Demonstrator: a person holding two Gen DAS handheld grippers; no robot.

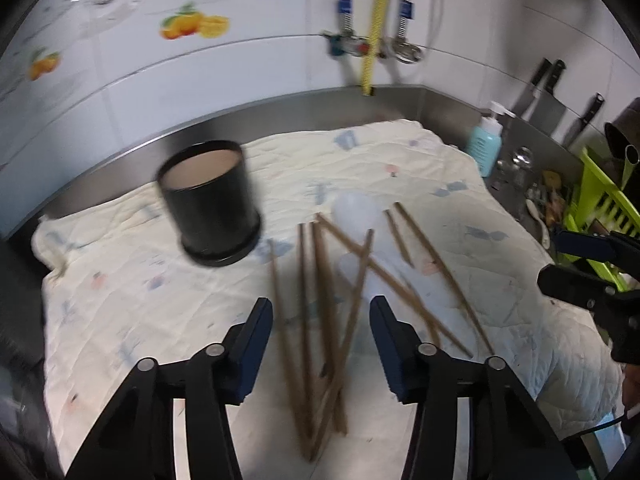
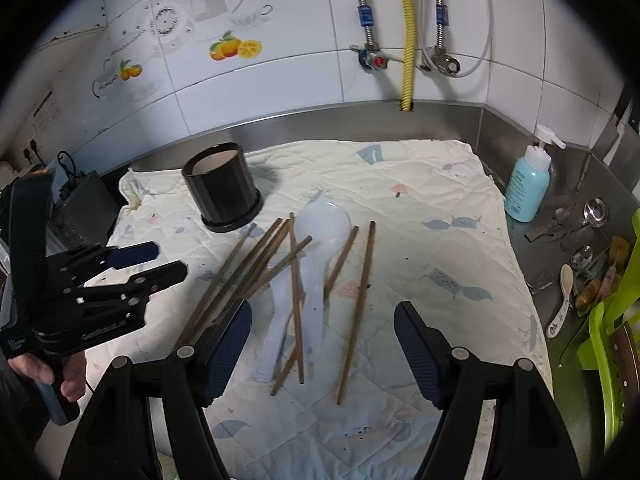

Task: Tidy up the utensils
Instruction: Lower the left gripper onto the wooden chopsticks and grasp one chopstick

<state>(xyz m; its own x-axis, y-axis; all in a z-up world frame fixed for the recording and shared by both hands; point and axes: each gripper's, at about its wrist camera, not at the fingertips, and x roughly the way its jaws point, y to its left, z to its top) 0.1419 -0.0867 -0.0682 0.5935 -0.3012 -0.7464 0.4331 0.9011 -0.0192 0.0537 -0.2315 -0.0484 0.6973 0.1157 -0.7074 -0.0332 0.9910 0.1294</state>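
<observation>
Several brown chopsticks lie scattered on a quilted white cloth, crossing two white plastic rice spoons. A black cylindrical holder stands upright and empty behind them to the left. My left gripper is open above the near ends of the chopsticks, holding nothing. My right gripper is open over the spoon handles and chopsticks, holding nothing.
A steel counter rim and tiled wall with pipes run behind the cloth. A blue soap bottle, metal spoons and a green rack stand right. Knives hang on the wall.
</observation>
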